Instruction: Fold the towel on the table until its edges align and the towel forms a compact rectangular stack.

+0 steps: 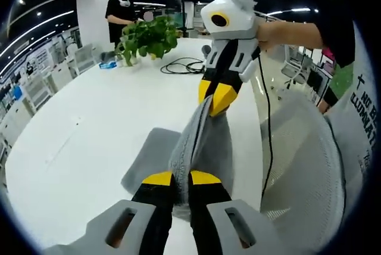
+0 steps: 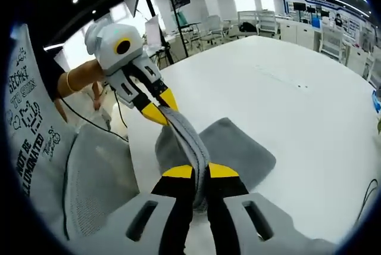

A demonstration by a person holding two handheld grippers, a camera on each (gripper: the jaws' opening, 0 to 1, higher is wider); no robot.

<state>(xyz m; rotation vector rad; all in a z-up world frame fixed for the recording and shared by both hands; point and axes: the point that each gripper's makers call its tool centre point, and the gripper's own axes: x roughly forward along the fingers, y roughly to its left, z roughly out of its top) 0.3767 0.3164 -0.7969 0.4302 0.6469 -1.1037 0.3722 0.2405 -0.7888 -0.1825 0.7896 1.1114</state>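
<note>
Grey towel (image 1: pixel 199 148) hangs stretched between your left claw (image 1: pixel 181 179) and right claw (image 1: pixel 217 97), both clamped on it, its tail on the table (image 1: pixel 89 124); uneven lowering would likely misalign edges.

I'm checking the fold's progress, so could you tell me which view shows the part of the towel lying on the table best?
The right gripper view: the towel spreads flat past both grippers there. In the left gripper view, the raised fold hides most of it, leaving one corner.
</note>
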